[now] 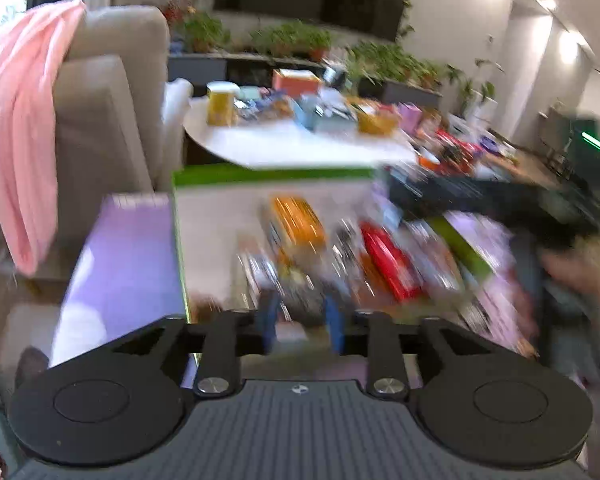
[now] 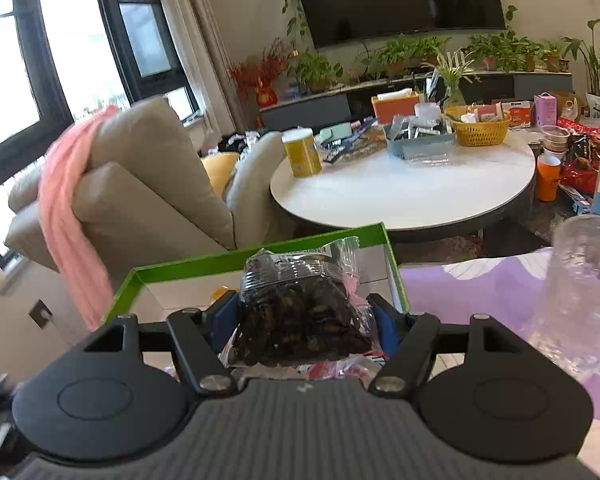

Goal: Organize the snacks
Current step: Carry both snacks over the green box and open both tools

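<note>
right wrist view: right gripper (image 2: 306, 320) clamps a clear bag of dark snacks (image 2: 304, 320) above the green-rimmed box (image 2: 256, 254), likely for sorting; left gripper (image 1: 303, 320) empty, parted.

Green-rimmed box (image 2: 260, 254) on lilac cloth (image 2: 480, 284), round white table (image 2: 400, 196) bearing yellow basket (image 2: 478, 126), yellow canister (image 2: 302, 152)

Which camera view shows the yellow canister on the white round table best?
The right wrist view: the yellow canister stands sharp and whole near the white round table's left edge. In the left wrist view it is smaller and motion-blurred.
</note>
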{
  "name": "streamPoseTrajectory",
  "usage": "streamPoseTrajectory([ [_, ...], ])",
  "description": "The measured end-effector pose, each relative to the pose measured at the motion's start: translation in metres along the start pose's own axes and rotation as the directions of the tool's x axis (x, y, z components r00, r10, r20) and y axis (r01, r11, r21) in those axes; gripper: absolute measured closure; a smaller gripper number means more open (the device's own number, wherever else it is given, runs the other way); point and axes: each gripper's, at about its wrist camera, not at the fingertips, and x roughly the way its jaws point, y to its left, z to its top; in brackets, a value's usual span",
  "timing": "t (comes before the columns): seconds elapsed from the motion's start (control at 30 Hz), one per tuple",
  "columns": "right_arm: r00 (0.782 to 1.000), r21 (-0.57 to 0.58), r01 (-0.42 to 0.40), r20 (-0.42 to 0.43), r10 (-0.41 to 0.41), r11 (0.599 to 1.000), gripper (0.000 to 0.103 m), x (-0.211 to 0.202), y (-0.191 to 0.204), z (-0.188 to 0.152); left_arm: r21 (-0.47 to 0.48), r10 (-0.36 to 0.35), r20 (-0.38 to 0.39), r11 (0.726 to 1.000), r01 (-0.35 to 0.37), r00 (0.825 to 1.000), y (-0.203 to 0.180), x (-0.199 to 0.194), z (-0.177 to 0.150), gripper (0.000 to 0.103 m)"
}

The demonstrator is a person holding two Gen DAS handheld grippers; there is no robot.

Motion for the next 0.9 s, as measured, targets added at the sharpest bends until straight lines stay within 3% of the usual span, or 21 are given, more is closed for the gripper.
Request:
streamPoseTrajectory([
  [0.1, 1.000, 0.010, -0.003, 0.010, 0.002, 1.000, 0.036, 0.009, 0.001, -0.001, 0.087, -0.110, -0.077, 0.989, 0.117, 0.991, -0.020, -0.018, -0.032, 0.062],
  [0.17, 1.000, -0.009, 0.025, -0.001, -0.025, 1.000, 0.036, 0.008, 0.006, 0.000, 0.150, -0.156, -0.151, 0.972, 0.178, 0.976, -0.033, -0.023, -0.051, 0.047],
  [0.33, 1.000, -0.040, -0.018, 0.015, 0.019, 0.999, 0.036, -0.021, 0.013, -0.005, 0.276, -0.085, -0.237, 0.949, 0.151, 0.968, -0.057, -0.021, -0.093, 0.046],
  [0.47, 0.999, -0.042, -0.020, 0.030, 0.021, 0.999, 0.036, -0.057, 0.009, -0.017, 0.282, -0.079, -0.268, 0.947, 0.157, 0.960, -0.058, -0.016, -0.110, 0.050],
  [0.5, 0.999, -0.037, -0.023, 0.030, 0.024, 0.999, 0.036, -0.067, 0.006, -0.020, 0.290, -0.074, -0.244, 0.946, 0.146, 0.967, -0.057, -0.017, -0.112, 0.060],
  [0.53, 0.999, -0.032, -0.029, 0.026, 0.030, 0.999, 0.036, -0.074, 0.004, -0.024, 0.301, -0.055, -0.233, 0.945, 0.126, 0.971, -0.057, -0.019, -0.112, 0.080],
  [0.6, 0.999, -0.023, -0.030, 0.012, 0.031, 0.999, 0.036, -0.090, -0.003, -0.036, 0.277, -0.026, -0.226, 0.957, 0.090, 0.974, -0.052, -0.019, -0.103, 0.081],
  [0.7, 1.000, -0.018, -0.004, -0.011, 0.004, 1.000, 0.036, -0.103, -0.008, -0.051, 0.190, -0.068, -0.116, 0.978, 0.090, 0.991, -0.038, -0.032, -0.070, 0.081],
  [0.77, 1.000, -0.016, 0.000, -0.029, 0.000, 1.000, 0.036, -0.108, -0.010, -0.061, 0.176, -0.040, -0.030, 0.983, 0.045, 0.999, -0.033, -0.040, -0.044, 0.080],
  [0.9, 0.996, -0.037, -0.017, -0.092, 0.014, 0.999, 0.036, -0.109, -0.004, -0.084, 0.120, 0.033, 0.110, 0.992, -0.046, 0.993, -0.016, -0.033, 0.017, 0.080],
])
